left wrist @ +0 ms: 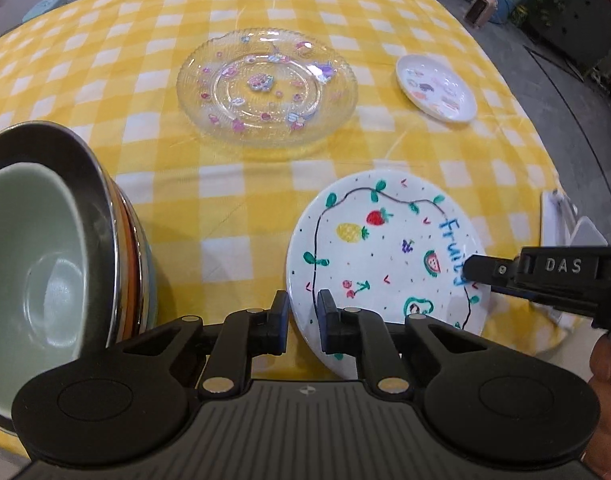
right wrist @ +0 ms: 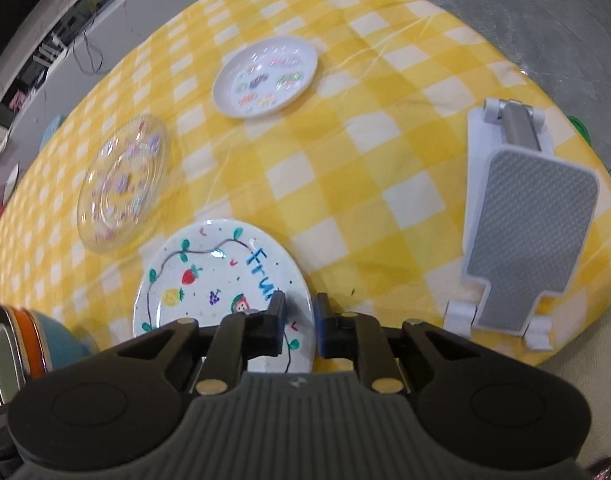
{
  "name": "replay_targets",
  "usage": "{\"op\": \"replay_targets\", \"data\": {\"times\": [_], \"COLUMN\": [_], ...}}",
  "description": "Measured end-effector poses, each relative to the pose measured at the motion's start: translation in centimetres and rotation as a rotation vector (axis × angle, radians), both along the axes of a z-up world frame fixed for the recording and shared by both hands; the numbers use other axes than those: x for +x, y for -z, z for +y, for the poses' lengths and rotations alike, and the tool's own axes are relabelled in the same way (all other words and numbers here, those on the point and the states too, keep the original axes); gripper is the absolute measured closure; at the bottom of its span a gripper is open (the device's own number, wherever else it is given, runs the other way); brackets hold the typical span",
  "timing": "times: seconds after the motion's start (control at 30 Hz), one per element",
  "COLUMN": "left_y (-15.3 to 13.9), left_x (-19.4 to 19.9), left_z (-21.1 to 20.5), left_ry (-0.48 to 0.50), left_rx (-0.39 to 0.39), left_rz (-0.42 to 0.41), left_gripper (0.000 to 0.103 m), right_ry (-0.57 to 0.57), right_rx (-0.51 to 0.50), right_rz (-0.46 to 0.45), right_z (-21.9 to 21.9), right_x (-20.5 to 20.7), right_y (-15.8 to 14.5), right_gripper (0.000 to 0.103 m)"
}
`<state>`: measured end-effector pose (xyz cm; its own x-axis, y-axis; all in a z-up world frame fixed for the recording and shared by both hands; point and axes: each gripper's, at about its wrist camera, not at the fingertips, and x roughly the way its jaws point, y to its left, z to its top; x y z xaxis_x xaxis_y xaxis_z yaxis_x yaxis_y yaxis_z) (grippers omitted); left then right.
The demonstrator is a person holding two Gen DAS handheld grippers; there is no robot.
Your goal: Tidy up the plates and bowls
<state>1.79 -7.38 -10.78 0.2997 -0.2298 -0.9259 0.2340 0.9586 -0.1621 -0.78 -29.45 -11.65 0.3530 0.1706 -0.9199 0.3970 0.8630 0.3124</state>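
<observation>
White fruit-drawn plate [left wrist: 385,256] lies on the yellow-checked counter [left wrist: 233,184], its near rim between the fingers of the left hand-held gripper [left wrist: 303,322], jaws narrow around the edge. Right hand-held gripper [right wrist: 299,322] straddles the plate's opposite rim; firm grip cannot be told. Nested bowls [left wrist: 45,248] stand just left. Glass plate [left wrist: 267,86] and small white plate [left wrist: 435,88] sit farther off.

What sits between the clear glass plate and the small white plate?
Nothing. Between the glass plate and the small white plate there is only bare yellow checked tablecloth, seen in the left wrist view and again in the right wrist view.
</observation>
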Motion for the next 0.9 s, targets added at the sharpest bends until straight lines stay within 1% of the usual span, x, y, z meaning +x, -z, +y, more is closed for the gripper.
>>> {"op": "replay_targets", "data": {"times": [0.1,0.27,0.33,0.37,0.4,0.47,0.5,0.57,0.6,0.63,0.67,0.77,0.9], "left_y": [-0.1,-0.1,-0.1,0.0,0.0,-0.2,-0.4,-1.0,-1.3,-1.6,-2.0,-3.1,-4.3], "left_x": [-0.4,-0.2,-0.2,-0.2,-0.2,-0.3,-0.4,-0.6,-0.7,-0.7,-0.7,-0.4,1.4], "left_z": [0.0,-0.1,-0.3,-0.4,-0.3,-0.2,-0.3,-0.6,-0.7,-0.7,-0.7,-0.6,0.4], "left_ry": [0.013,0.023,0.03,0.035,0.036,0.028,0.03,0.038,0.039,0.039,0.039,0.046,0.019], "left_rx": [0.013,0.02,0.027,0.03,0.028,0.031,0.043,0.063,0.067,0.068,0.067,0.08,0.048], "left_rz": [-0.01,-0.007,-0.009,-0.009,-0.008,-0.022,-0.041,-0.079,-0.092,-0.102,-0.116,-0.163,-0.156], "left_gripper": [0.087,0.087,0.086,0.086,0.086,0.086,0.086,0.086,0.084,0.079,0.077,0.076,0.076], "right_ry": [-0.026,-0.024,-0.03,-0.033,-0.036,-0.035,-0.032,-0.023,-0.02,-0.025,-0.039,-0.071,-0.083], "right_rx": [-0.014,-0.007,-0.008,-0.006,0.0,0.017,0.01,-0.036,-0.055,-0.065,-0.085,-0.154,-0.17], "right_rz": [0.011,0.009,0.009,0.007,0.004,-0.002,-0.003,-0.006,-0.013,-0.022,-0.033,-0.065,-0.133], "right_z": [0.5,0.3,0.3,0.4,0.5,0.4,0.4,0.3,0.3,0.4,0.7,1.5,2.0], "right_x": [-0.2,-0.3,-0.3,-0.2,-0.1,-0.1,-0.1,0.0,-0.1,0.0,0.1,0.4,1.0], "right_y": [0.1,0.3,0.2,0.2,0.2,0.2,0.2,-0.1,-0.3,-0.6,-0.8,-1.7,-2.8], "right_gripper": [0.087,0.086,0.084,0.081,0.075,0.072,0.071,0.07,0.07,0.069,0.068,0.068,0.068]}}
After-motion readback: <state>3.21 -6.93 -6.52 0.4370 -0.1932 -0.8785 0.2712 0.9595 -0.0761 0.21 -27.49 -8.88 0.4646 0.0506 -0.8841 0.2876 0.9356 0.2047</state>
